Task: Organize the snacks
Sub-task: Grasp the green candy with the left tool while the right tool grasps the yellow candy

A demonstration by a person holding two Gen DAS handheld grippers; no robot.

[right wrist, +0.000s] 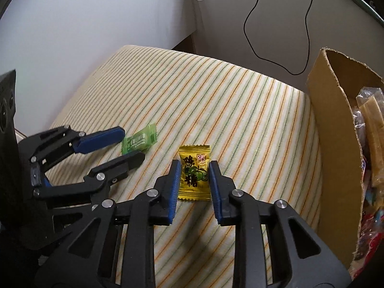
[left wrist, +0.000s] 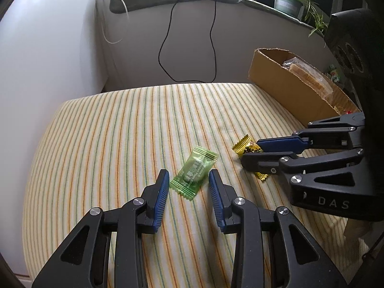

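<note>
A green candy (left wrist: 193,171) lies flat on the striped cloth (left wrist: 120,132) between the blue pads of my left gripper (left wrist: 188,180), which touch its two sides. To its right a yellow candy (left wrist: 242,145) is caught between the fingers of my right gripper (left wrist: 249,154). From the right wrist, the yellow candy (right wrist: 194,175), printed with black characters, sits on the cloth with both pads of the right gripper (right wrist: 195,165) pressed to its edges. The left gripper (right wrist: 133,144) reaches in from the left around the green candy (right wrist: 141,139).
An open cardboard box (left wrist: 288,88) stands at the cloth's right edge, with several wrapped snacks (right wrist: 369,124) inside its wall (right wrist: 336,144). Black cables (left wrist: 165,48) hang on the wall behind. A potted plant (left wrist: 288,2) sits on the ledge.
</note>
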